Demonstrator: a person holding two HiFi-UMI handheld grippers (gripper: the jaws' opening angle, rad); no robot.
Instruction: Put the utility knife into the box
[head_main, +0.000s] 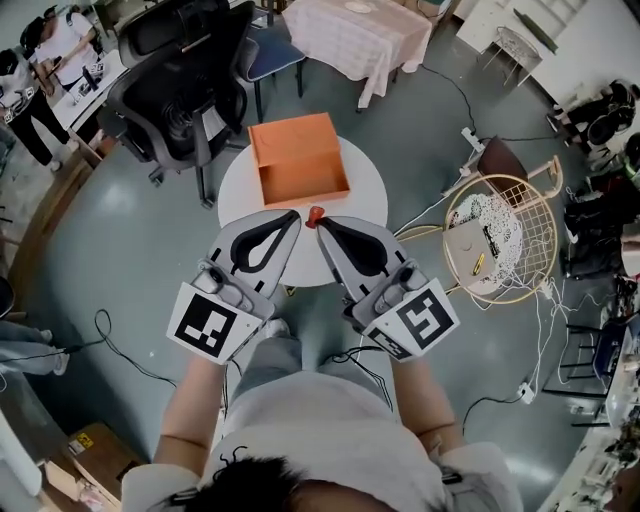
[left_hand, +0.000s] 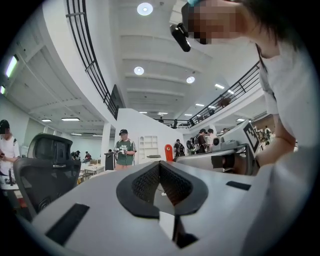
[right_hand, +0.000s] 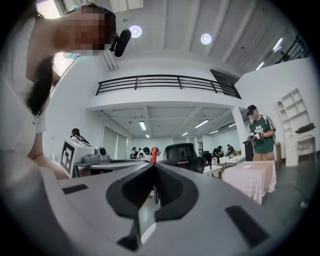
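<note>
An open orange box (head_main: 296, 136) sits on the far half of a small round white table (head_main: 365, 182). Both grippers hover over the table's near edge, tips almost meeting just in front of the box. The orange-red utility knife (head_main: 316, 213) stands upright at the tip of my right gripper (head_main: 321, 226), whose jaws are shut on it. It shows above that gripper's tips (right_hand: 153, 165) as an orange end (right_hand: 154, 153). My left gripper (head_main: 294, 214) is shut and holds nothing. From the left gripper (left_hand: 160, 163) the knife (left_hand: 168, 152) appears just right of its tips.
A black office chair (head_main: 180, 95) stands left of the table and a round wire chair (head_main: 500, 238) to its right. A cloth-covered table (head_main: 355, 35) is behind the box. Cables trail over the floor. People stand at the far left (head_main: 40, 70).
</note>
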